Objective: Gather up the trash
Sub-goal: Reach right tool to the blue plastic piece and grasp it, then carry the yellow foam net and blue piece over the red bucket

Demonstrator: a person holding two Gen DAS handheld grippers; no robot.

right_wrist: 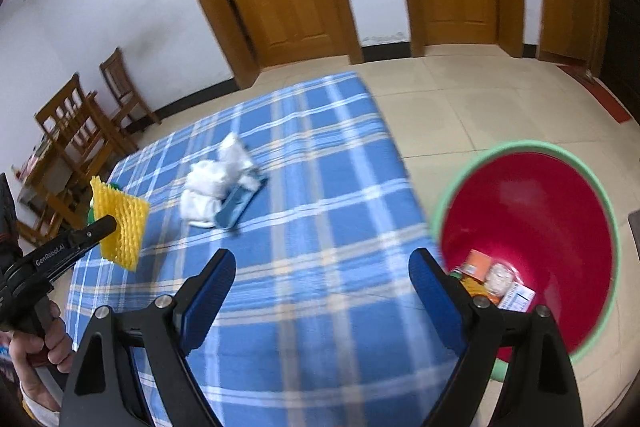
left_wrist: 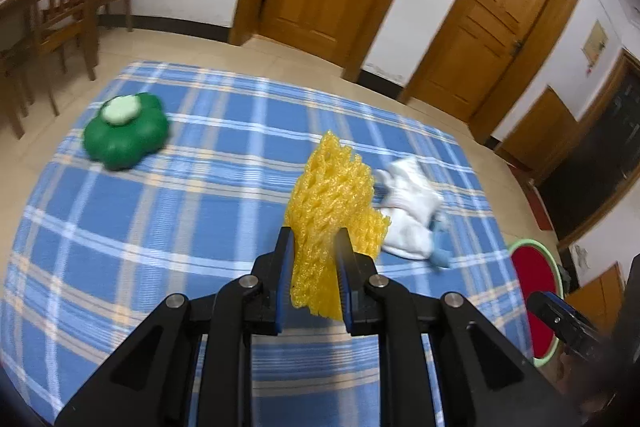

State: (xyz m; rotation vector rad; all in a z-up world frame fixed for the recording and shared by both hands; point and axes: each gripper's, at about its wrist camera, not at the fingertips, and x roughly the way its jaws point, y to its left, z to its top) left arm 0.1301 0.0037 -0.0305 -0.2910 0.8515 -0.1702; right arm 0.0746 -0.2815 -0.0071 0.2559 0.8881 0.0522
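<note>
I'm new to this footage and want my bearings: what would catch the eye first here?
The yellow foam net stands out, pinched in the left gripper above the blue plaid cloth. Next, the red bin with a green rim sits on the floor beside the cloth, trash already inside. White crumpled tissue lies mid-cloth.

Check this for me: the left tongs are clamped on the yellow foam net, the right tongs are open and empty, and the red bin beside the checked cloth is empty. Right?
One slip: the red bin isn't empty. The right wrist view shows wrappers and packets at its bottom. The rest holds: left tongs clamp the yellow foam net, right tongs are open and empty, and the bin stands beside the checked cloth.
</note>
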